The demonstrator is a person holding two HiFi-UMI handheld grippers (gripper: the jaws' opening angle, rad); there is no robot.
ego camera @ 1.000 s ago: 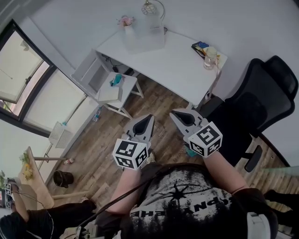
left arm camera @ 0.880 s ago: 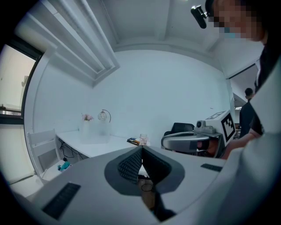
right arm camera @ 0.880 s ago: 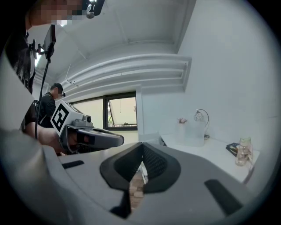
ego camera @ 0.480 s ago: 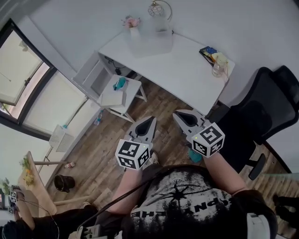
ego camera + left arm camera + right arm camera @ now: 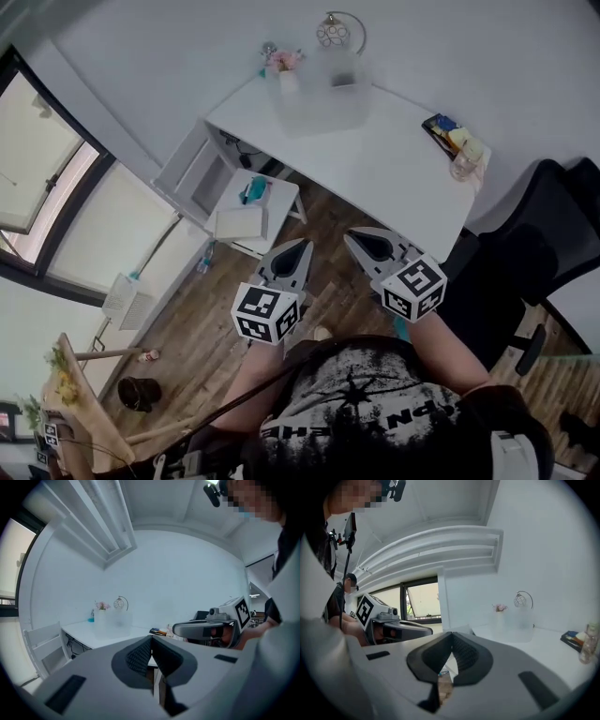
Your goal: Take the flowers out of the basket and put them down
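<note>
Nearer now, the white worktop [image 5: 394, 164] carries a translucent basket [image 5: 323, 94] over wooden floor [image 5: 202, 314]; left tongs [image 5: 303, 244] and right tongs [image 5: 350, 235] are closed, empty.

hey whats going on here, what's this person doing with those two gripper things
A person stands on a wood floor, holding a two-jaw gripper in each hand. The left gripper and right gripper are both shut and empty, held out in front of the body, well short of the white desk. A translucent basket sits at the desk's far edge with pink flowers at its corner. Neither gripper is near them, so taking the flowers out has not started.
</note>
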